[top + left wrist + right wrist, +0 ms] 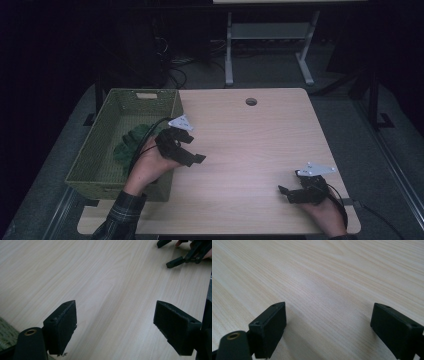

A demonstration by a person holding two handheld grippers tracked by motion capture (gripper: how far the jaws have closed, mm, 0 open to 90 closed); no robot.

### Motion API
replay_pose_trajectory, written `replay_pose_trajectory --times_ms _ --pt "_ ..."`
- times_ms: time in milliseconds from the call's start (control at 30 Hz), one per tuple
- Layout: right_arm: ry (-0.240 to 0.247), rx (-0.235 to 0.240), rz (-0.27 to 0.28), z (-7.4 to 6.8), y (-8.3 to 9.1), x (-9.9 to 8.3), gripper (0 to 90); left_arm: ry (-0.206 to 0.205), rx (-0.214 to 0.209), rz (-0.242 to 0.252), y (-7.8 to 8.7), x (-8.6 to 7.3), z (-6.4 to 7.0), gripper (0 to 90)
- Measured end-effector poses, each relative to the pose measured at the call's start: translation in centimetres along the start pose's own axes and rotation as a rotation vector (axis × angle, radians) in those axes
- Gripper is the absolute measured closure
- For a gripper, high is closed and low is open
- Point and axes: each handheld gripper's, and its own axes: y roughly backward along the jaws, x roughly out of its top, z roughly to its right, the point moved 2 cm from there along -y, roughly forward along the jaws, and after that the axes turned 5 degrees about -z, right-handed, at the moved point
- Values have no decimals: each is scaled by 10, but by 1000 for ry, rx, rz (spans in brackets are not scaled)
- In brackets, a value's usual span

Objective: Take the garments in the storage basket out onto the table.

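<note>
Hovering over the light wooden table (250, 145) just beside the right wall of the woven olive-green rectangular basket (100, 150), the left gripper (192, 150) is released: in the left gripper view its two black jaws stand wide apart with bare wood grain between them and nothing held. A corner of the basket's woven wall shows at the bottom left of that view. The crumpled dark green cloth (131, 142) lies inside the basket, towards its right side, partly hidden by the person's left hand (150, 167) and the cable that trails from the gripper. The basket sits on the left edge of the table, with a cut-out handle in its far wall.

The right gripper (289, 192) is low over the near right part of the table, well apart from the basket and the cloth. It too is released; in the right gripper view its jaws are spread wide over bare tabletop and grasp nothing. The left gripper view catches it (172, 255) far off at the top right, jaws apart. A small round hole (251, 101) shows in the far part of the table.
</note>
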Motion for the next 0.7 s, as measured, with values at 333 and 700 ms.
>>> replay_pose_trajectory --times_ms 333,700 --pt "1 0 0 0 0 0 128 19 24 8 15 -7 -9 194" --pt "-2 0 -1 0 0 0 128 62 81 17 37 -25 -24 226"
